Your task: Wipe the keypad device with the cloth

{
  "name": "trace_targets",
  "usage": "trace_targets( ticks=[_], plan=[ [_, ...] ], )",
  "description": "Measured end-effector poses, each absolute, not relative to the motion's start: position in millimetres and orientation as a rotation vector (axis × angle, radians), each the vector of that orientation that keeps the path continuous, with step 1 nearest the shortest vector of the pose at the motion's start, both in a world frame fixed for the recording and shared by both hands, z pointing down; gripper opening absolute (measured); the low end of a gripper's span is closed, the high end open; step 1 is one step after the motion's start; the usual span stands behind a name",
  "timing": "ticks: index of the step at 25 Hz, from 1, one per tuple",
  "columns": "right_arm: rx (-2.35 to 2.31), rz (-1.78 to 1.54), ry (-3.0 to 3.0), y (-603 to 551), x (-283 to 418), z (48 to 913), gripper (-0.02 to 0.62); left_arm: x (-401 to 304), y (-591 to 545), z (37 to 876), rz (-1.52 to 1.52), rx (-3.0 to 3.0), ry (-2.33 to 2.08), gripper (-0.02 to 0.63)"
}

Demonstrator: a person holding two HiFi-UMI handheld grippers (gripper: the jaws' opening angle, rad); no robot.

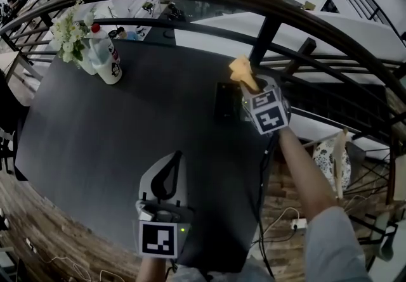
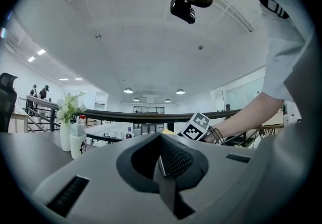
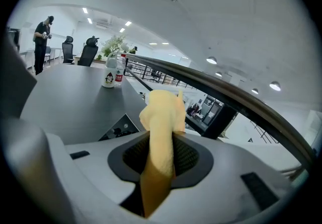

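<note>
The keypad device (image 1: 226, 102) is a flat dark unit lying on the black table (image 1: 114, 147) near its right edge. In the right gripper view the keypad device (image 3: 119, 127) sits low and to the left of the jaws. My right gripper (image 1: 245, 87) hovers just right of it, shut on a yellow cloth (image 1: 240, 71) that sticks up past the jaws. That cloth (image 3: 162, 122) fills the pinch of the right gripper (image 3: 162, 150). My left gripper (image 1: 177, 157) rests at the table's near edge, shut and holding nothing. The left gripper (image 2: 162, 163) points upward toward the ceiling.
A vase of white flowers (image 1: 68, 37) and a white bottle with a red cap (image 1: 106, 56) stand at the table's far left corner. A dark curved railing (image 1: 273, 21) runs behind and to the right of the table. Cables lie on the wooden floor (image 1: 285, 220).
</note>
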State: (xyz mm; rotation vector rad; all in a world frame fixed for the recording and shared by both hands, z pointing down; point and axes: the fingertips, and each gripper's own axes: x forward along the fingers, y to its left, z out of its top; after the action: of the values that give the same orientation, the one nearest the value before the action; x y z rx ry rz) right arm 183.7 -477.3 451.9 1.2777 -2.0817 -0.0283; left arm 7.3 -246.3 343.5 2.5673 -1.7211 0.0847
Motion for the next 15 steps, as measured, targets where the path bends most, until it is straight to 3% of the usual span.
trace_targets(
  ticks=[15],
  plan=[
    [1.556, 0.175, -2.067, -457, 256, 466, 0.104, 32, -243, 341, 0.085, 2.636, -1.630, 0.008]
  ],
)
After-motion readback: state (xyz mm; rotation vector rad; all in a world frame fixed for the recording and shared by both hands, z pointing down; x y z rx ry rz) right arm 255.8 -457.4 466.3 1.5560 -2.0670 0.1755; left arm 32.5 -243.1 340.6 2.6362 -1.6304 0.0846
